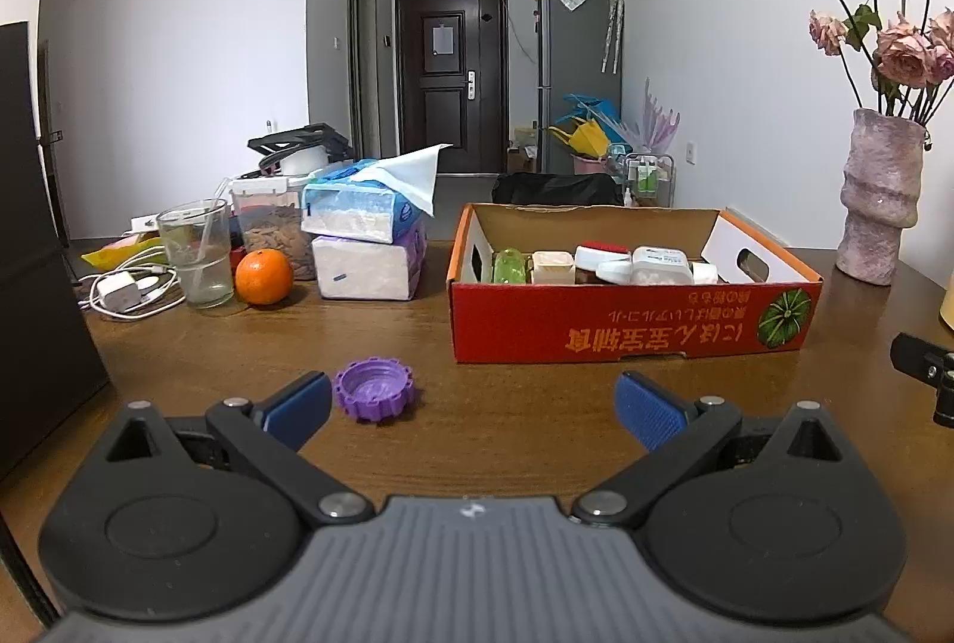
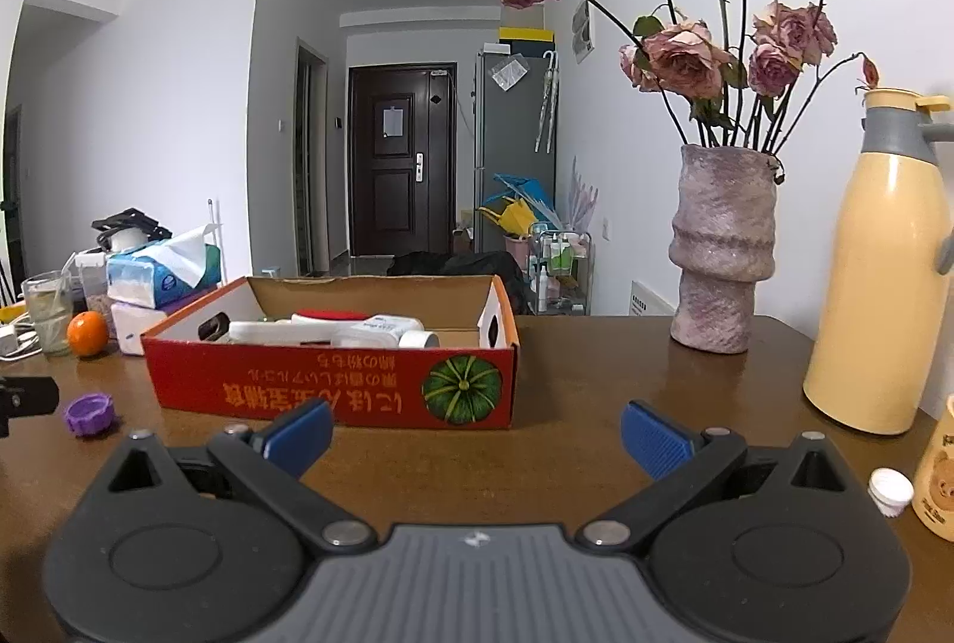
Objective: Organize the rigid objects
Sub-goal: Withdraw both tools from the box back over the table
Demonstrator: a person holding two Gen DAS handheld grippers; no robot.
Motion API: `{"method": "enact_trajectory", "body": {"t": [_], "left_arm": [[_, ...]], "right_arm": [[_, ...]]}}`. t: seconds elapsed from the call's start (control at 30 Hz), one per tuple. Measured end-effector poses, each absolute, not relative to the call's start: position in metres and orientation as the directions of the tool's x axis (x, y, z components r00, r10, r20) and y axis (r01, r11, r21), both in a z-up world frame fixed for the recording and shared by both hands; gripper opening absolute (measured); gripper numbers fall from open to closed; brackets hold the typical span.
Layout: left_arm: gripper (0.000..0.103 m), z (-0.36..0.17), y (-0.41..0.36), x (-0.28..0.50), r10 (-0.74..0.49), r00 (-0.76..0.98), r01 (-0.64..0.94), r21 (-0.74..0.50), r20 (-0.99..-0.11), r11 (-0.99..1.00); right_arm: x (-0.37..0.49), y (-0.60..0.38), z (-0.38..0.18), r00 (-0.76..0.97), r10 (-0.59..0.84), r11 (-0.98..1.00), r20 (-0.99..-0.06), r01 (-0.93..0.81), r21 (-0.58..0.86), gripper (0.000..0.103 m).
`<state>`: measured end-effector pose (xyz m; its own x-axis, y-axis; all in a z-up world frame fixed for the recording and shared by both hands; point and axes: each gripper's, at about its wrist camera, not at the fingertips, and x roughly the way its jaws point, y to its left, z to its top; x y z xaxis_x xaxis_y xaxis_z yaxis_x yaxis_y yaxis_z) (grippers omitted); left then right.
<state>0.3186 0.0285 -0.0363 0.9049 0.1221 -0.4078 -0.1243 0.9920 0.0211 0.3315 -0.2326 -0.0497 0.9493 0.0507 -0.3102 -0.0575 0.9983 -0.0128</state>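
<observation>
Wooden table (image 1: 536, 404), both tongs (image 1: 474, 407) (image 2: 477, 437) spread apart and empty, purple cap (image 1: 374, 389) near red box (image 1: 626, 315), vase (image 2: 721, 249) beyond.

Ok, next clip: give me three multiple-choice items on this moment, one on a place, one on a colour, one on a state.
1. Where is the purple cap?
A. Inside the box
B. On the table, left of the box
C. Between the left gripper's pads

2. What colour is the front of the box?
A. Red
B. Blue
C. Green

3. How do the two grippers stand?
A. Both shut
B. Left shut on the cap, right open
C. Both open and empty

Answers:
1. B: the cap lies on the bare table, just ahead of the left gripper and clear of the box.
2. A: the front is red with printed writing and a green pumpkin picture.
3. C: the left gripper and the right gripper both show blue pads wide apart with nothing between them.
</observation>
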Motion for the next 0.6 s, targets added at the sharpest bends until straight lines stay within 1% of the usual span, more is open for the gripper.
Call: {"method": "enact_trajectory", "body": {"t": [0.37,0.6], "left_arm": [[0.103,-0.043,0.044,0.285,0.127,0.896,-0.148,-0.017,-0.425,0.989],[0.103,-0.048,0.052,0.28,0.133,0.884,-0.166,-0.035,-0.447,0.985]], "right_arm": [[0.299,-0.237,-0.053,0.949,0.03,0.999,-0.313,-0.04,-0.026,0.103],[0.287,-0.25,-0.056,0.945,0.0,1.0,-0.328,-0.003,-0.008,0.103]]}}
